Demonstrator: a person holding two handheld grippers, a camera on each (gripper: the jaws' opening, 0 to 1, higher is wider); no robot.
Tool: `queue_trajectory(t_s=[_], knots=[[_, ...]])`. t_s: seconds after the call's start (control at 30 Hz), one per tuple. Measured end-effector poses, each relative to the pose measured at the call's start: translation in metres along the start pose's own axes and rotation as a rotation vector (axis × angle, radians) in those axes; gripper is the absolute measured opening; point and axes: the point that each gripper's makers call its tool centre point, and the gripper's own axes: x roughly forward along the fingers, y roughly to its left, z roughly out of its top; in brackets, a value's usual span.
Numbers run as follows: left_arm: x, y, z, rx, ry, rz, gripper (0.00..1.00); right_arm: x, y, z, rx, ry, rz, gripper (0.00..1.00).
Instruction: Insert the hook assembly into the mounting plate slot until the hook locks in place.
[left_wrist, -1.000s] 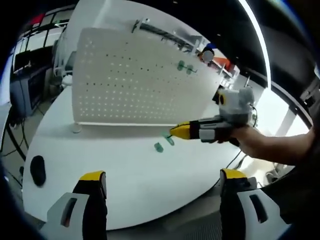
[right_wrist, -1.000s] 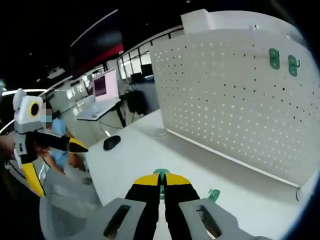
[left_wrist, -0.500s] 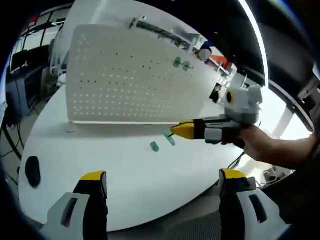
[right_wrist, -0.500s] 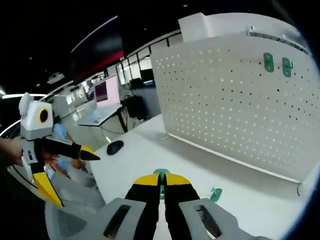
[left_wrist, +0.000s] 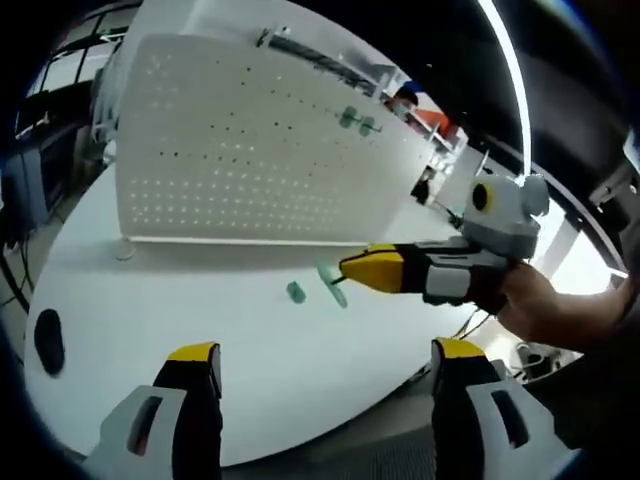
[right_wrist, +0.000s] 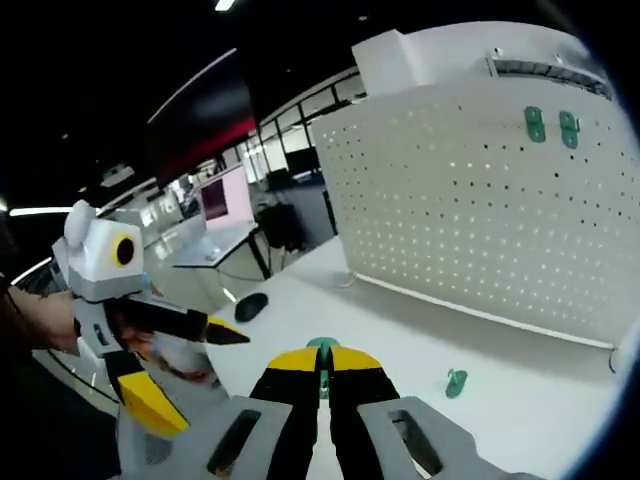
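Your right tool (right_wrist: 321, 378) has its yellow-tipped jaws pressed together on a green hook (right_wrist: 322, 352), whose top pokes out just above the tips. In the left gripper view that same right tool (left_wrist: 347, 270) comes in from the right, held in your hand (left_wrist: 545, 310), with the green hook (left_wrist: 330, 283) hanging off its tip, above the white desk (left_wrist: 200, 320). A second green hook (left_wrist: 296, 292) lies on the desk just left of that tip; in the right gripper view it sits ahead and to the right of your right tool (right_wrist: 456, 382). The white perforated mounting plate (left_wrist: 250, 150) stands upright on the desk well beyond both tools, and two green hooks (left_wrist: 356, 121) are already fixed side by side near its upper right corner; they appear in the right gripper view too (right_wrist: 550, 125). Your left tool (left_wrist: 325, 385) hangs low in front of the desk edge with its jaws wide apart, gripping nothing. A dark mouse (left_wrist: 48, 341) lies on the desk far to the left of it.
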Motion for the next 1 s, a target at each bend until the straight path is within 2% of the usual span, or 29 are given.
queue_trajectory(t_s=[0.17, 0.43, 0.73, 0.93, 1.0], knots=[[0.002, -0.003, 0.002, -0.004, 0.001, -0.005, 0.86, 0.000, 0.013, 0.002, -0.002, -0.008, 0.025, 0.00], [0.004, 0.000, -0.002, 0.006, 0.010, 0.002, 0.87, 0.000, 0.019, 0.003, 0.019, -0.013, 0.039, 0.00], [0.003, 0.003, -0.001, -0.005, 0.004, -0.002, 0.80, -0.001, 0.041, 0.011, 0.045, -0.040, 0.089, 0.00], [-0.002, 0.007, 0.010, -0.054, -0.048, -0.018, 0.65, 0.000, 0.056, 0.019, 0.042, -0.063, 0.117, 0.00], [-0.003, 0.010, 0.013, -0.097, -0.074, -0.010, 0.64, -0.001, 0.058, 0.020, 0.038, -0.068, 0.122, 0.00]])
